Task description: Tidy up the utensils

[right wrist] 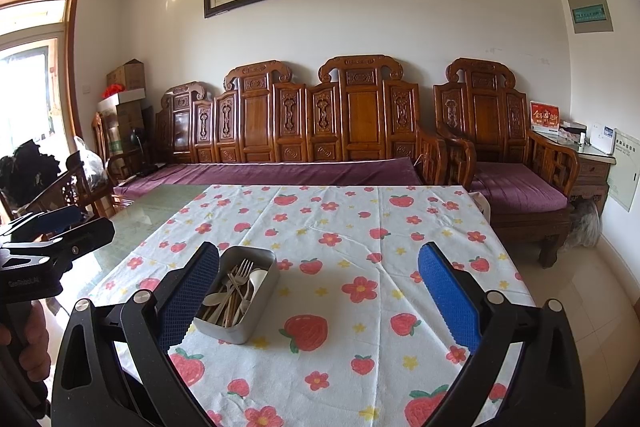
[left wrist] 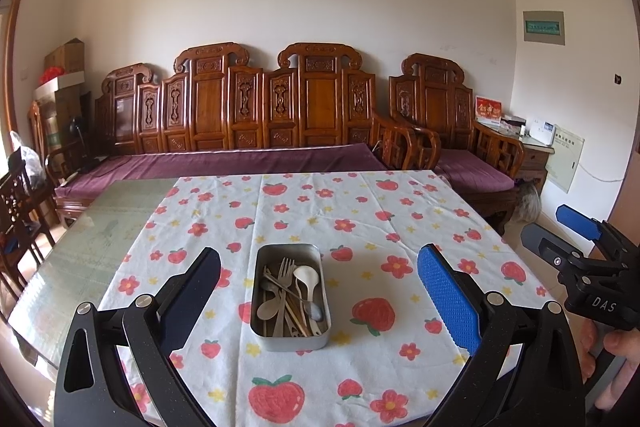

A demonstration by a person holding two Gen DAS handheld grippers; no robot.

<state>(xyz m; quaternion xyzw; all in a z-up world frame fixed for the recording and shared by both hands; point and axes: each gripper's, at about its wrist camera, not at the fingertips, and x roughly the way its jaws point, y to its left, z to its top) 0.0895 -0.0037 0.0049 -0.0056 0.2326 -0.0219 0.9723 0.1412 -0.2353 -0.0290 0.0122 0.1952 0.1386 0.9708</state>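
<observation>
Strawberry-print cloth covers the desk, where a metal tin (left wrist: 291,297) of jumbled utensils (left wrist: 290,297) lies lengthwise toward the near edge, centred between the left gripper's (left wrist: 320,301) wide-open, empty jaws; the right gripper (right wrist: 318,301), likewise open and empty, is offset rightward.

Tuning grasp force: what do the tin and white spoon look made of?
Tin: likely metal, matte grey, thin rolled rim, rounded corners, dull sheen. White spoon: glossy, thick-walled, off-white, looks ceramic, though melamine can't be ruled out.
</observation>
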